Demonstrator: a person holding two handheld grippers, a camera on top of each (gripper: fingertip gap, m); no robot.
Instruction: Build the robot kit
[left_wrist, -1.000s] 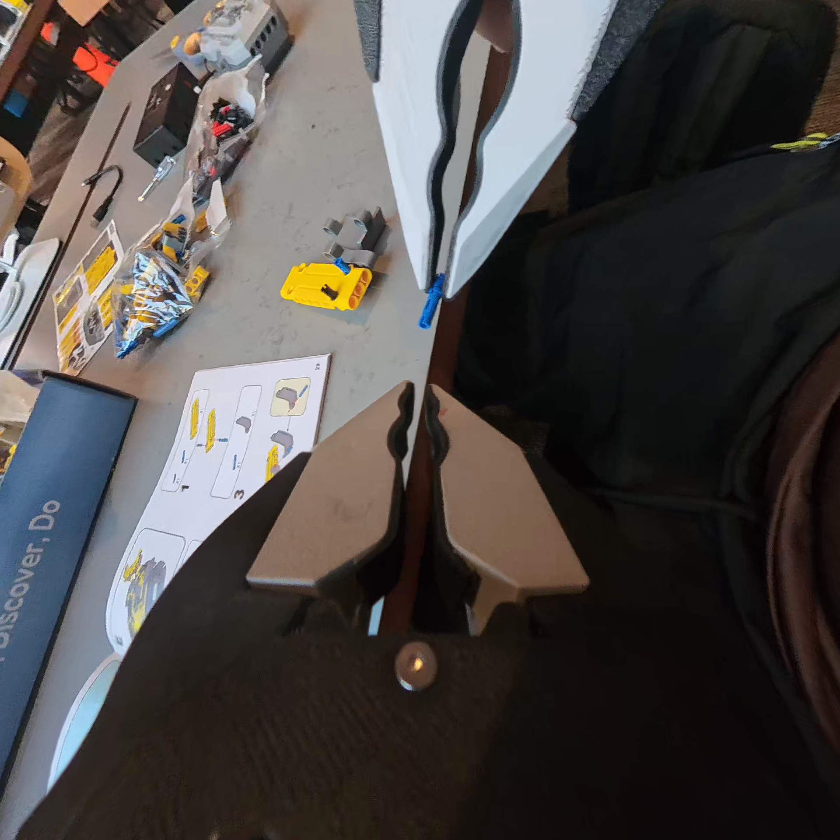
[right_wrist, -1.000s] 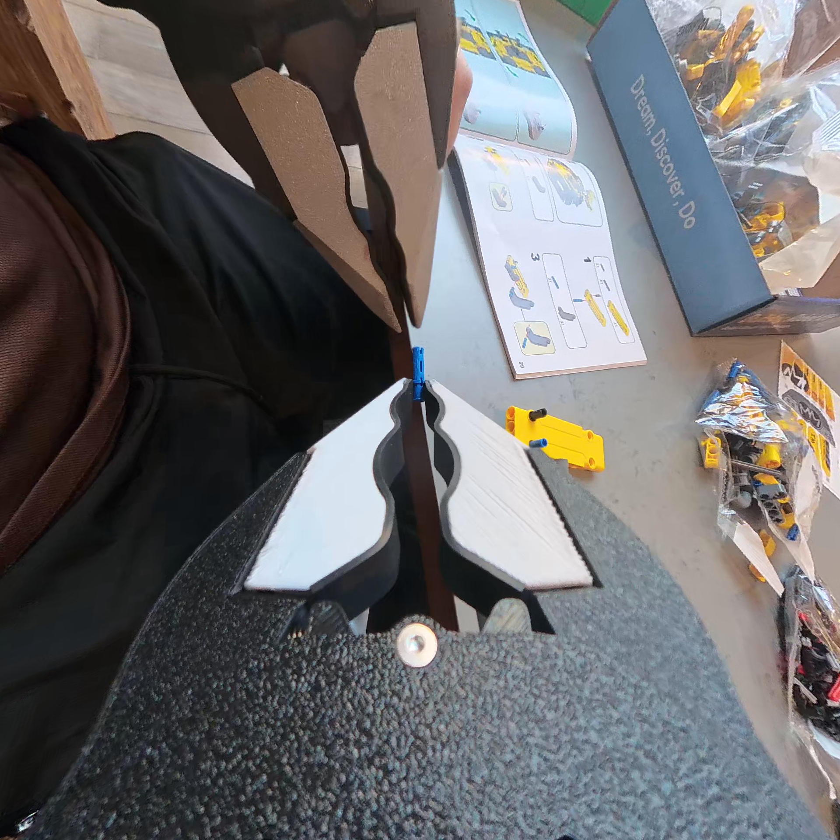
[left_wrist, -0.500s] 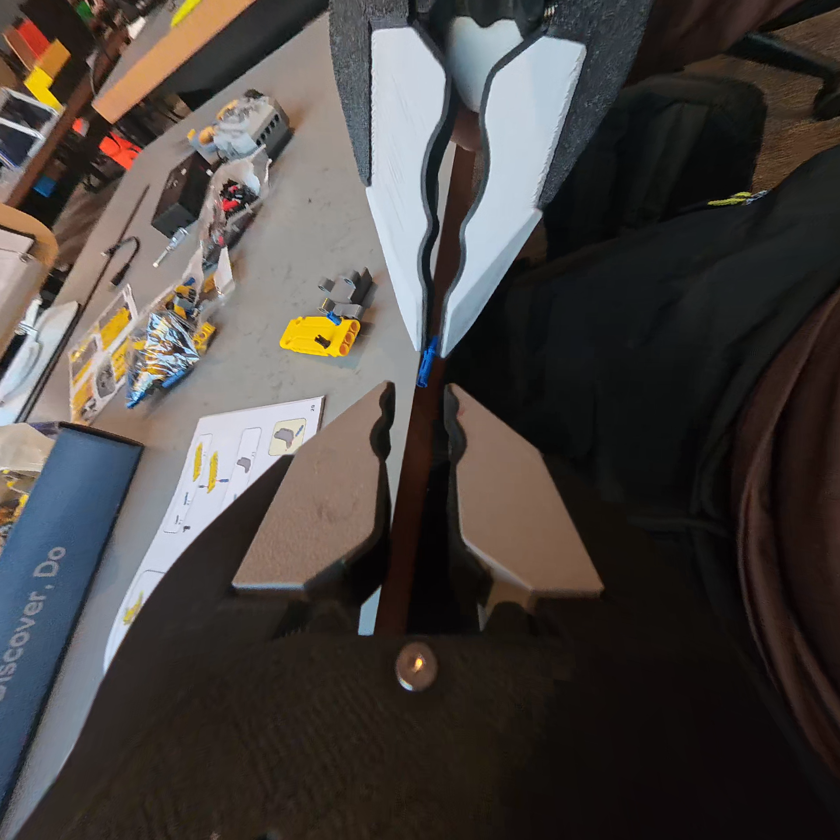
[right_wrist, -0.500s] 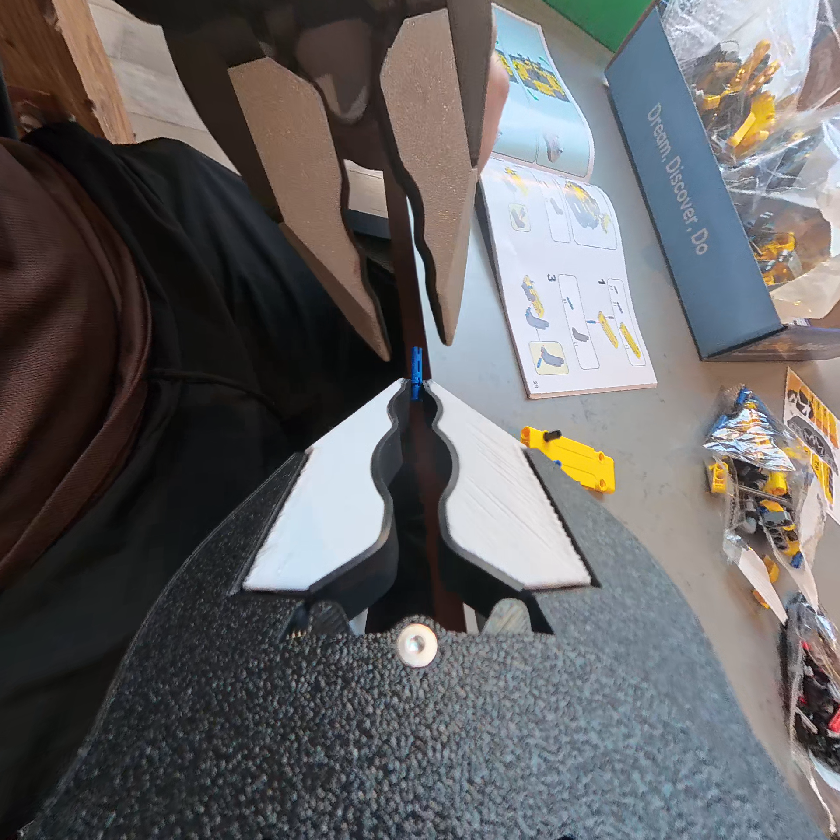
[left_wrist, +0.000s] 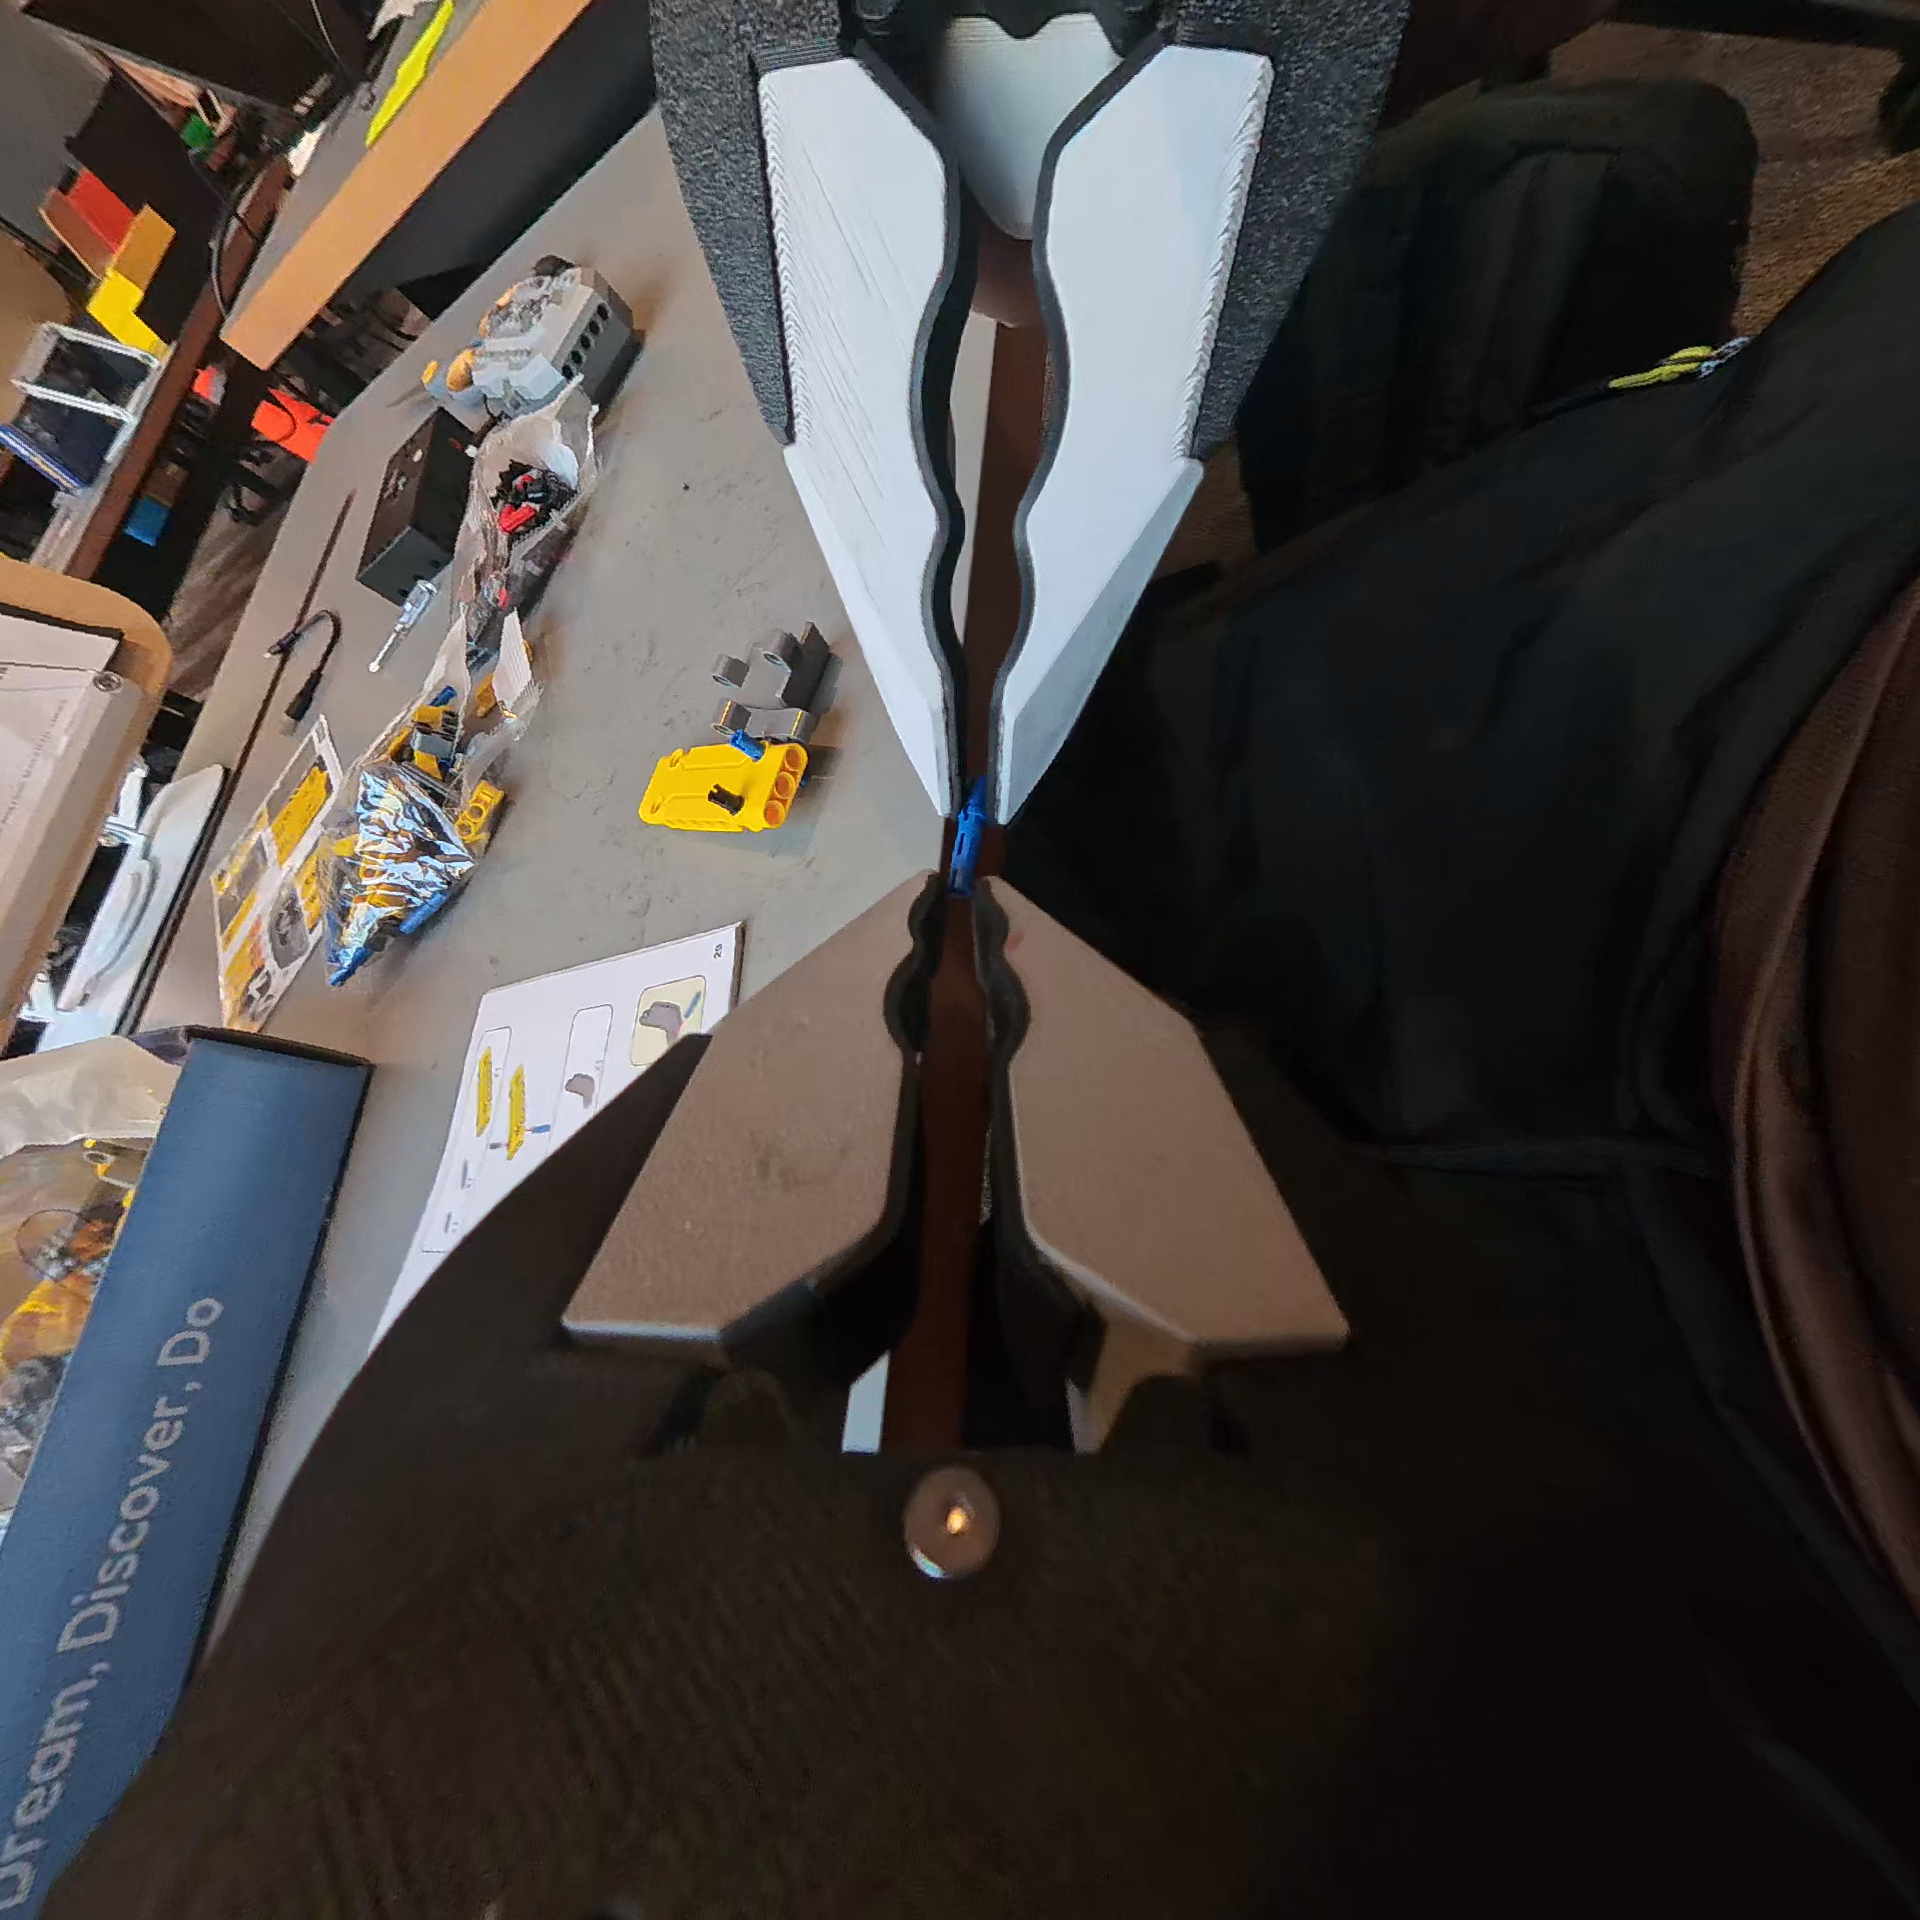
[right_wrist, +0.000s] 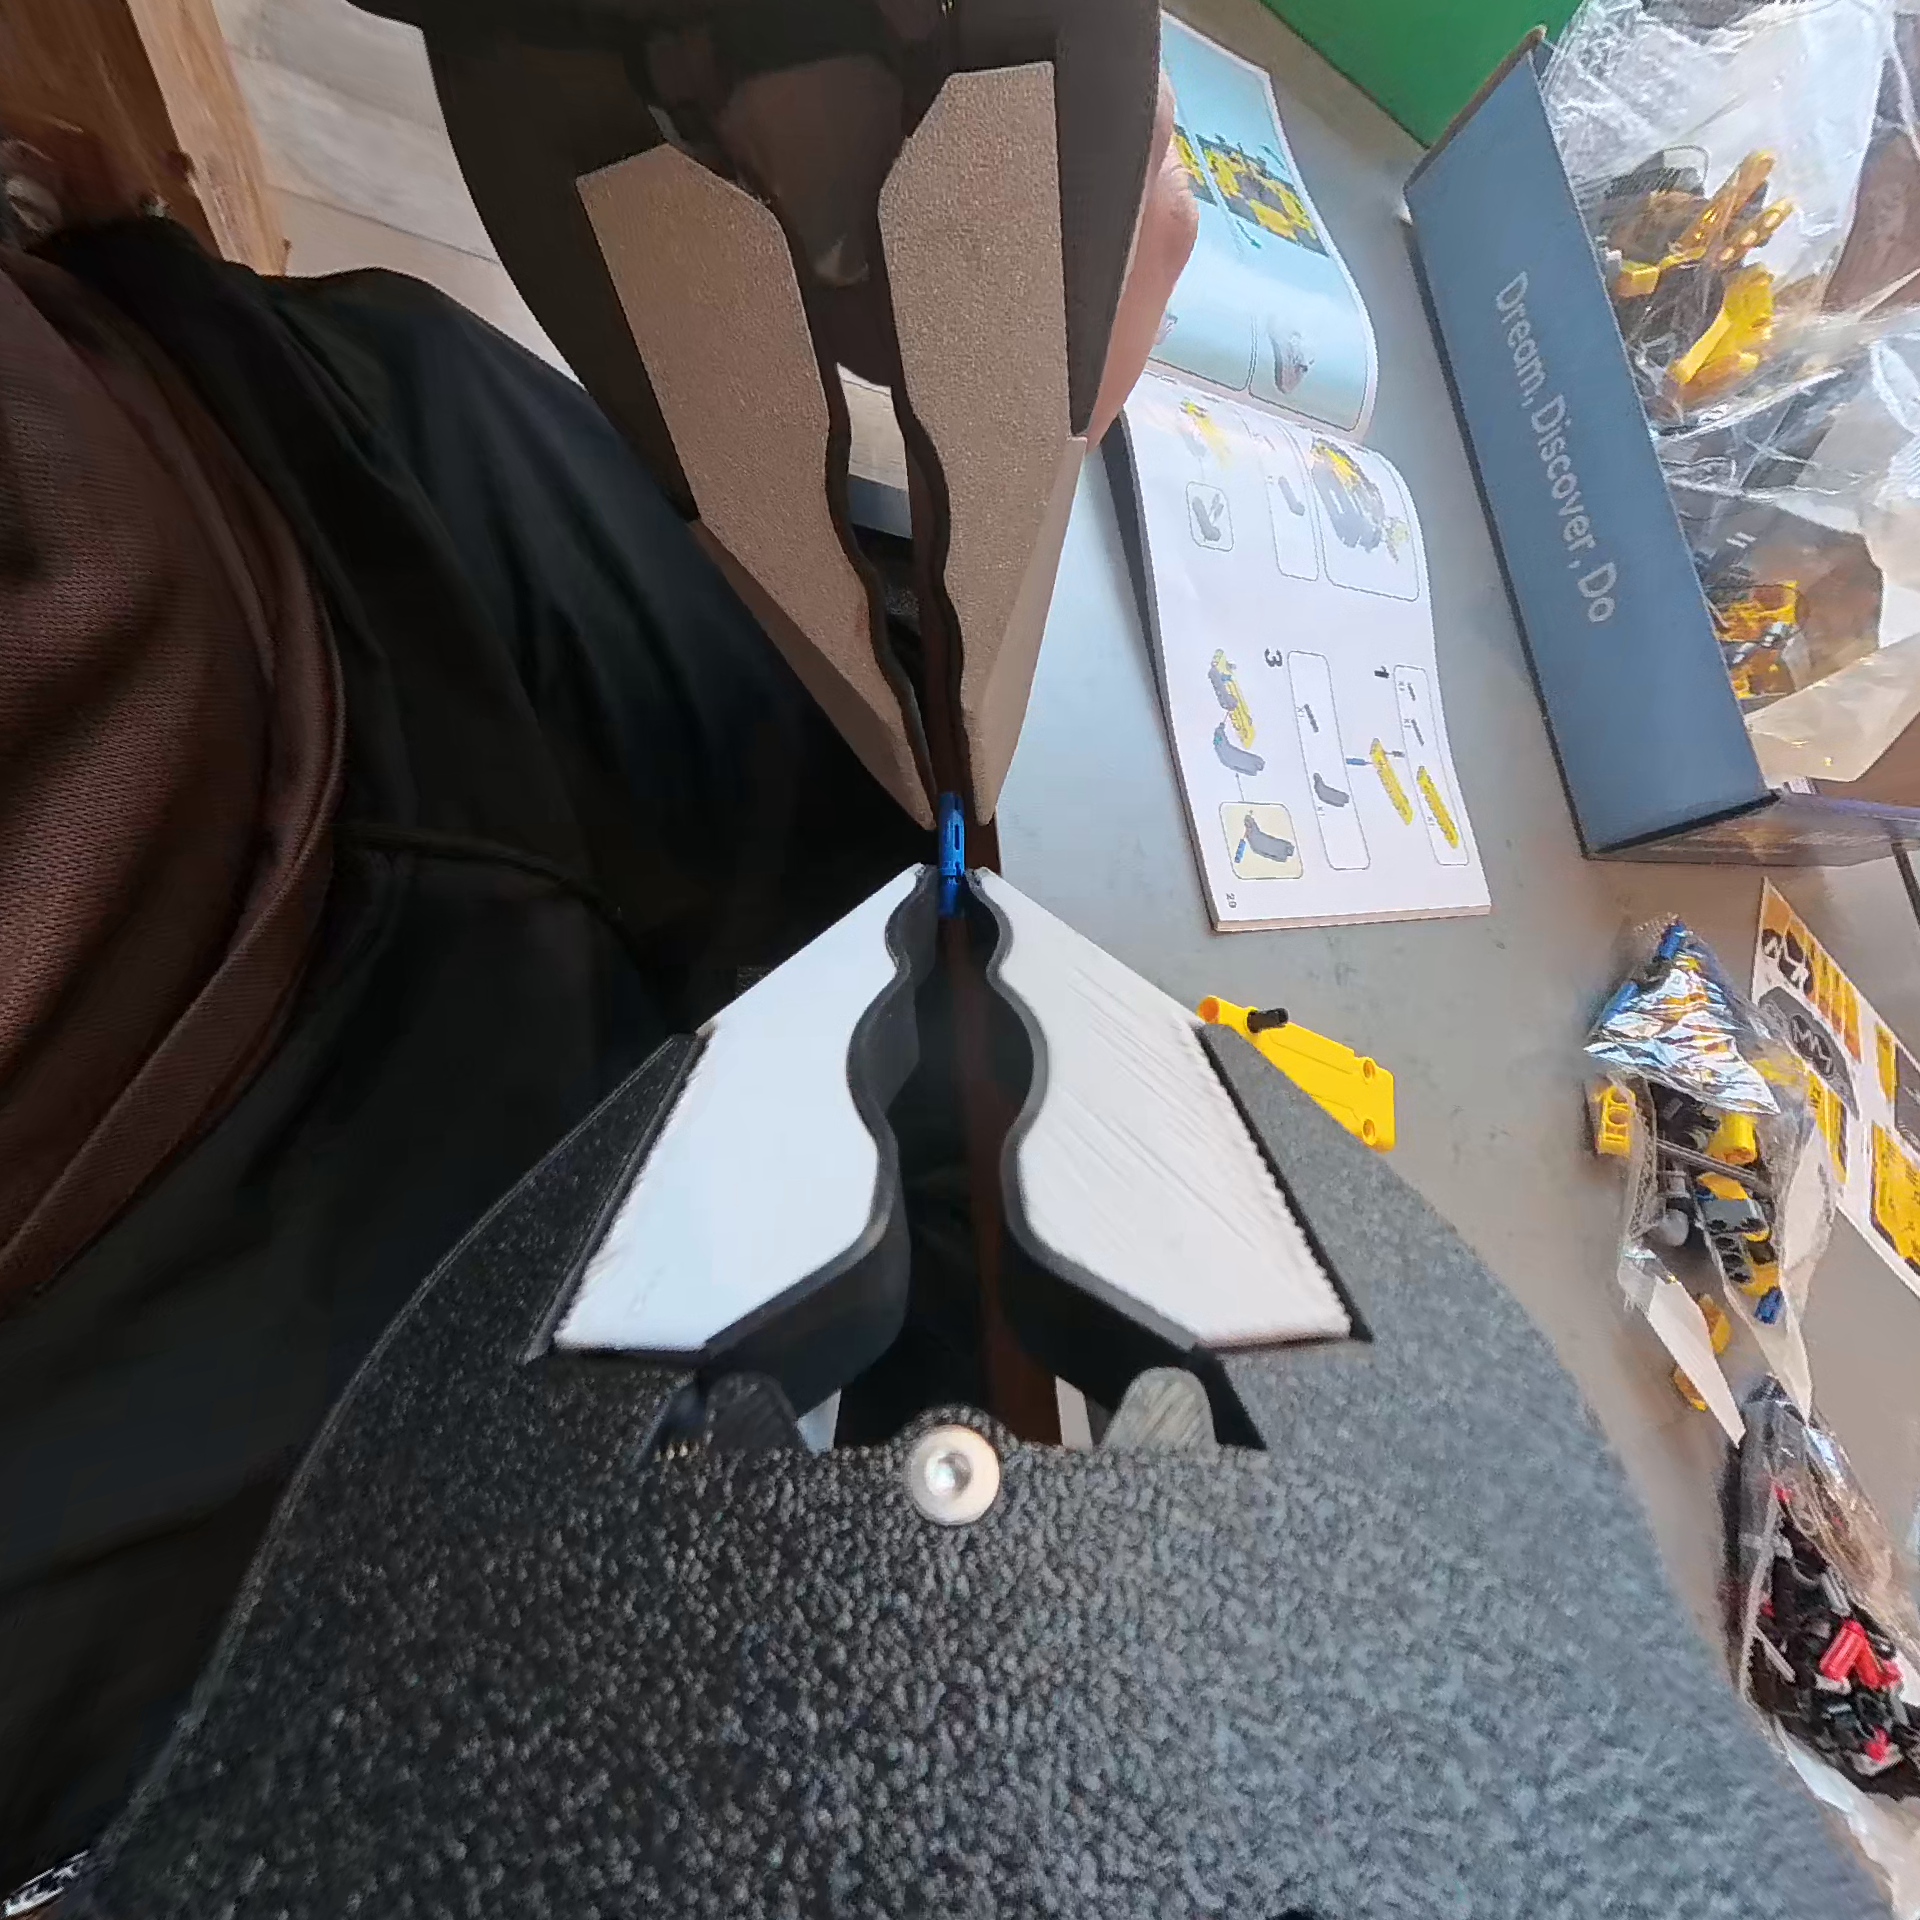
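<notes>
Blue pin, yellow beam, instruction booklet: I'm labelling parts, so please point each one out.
blue pin (left_wrist: 968, 844), left wrist view, its middle between the two tools' tips
yellow beam (left_wrist: 722, 788), left wrist view, its flat top face
instruction booklet (right_wrist: 1320, 665), right wrist view, its open white page

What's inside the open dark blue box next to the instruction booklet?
Inside the dark blue box, clear plastic bags hold yellow and black building parts. The bags cover the box floor and anything beneath them, so the rest cannot be seen. The instruction booklet lies beside it on the grey table.
</notes>
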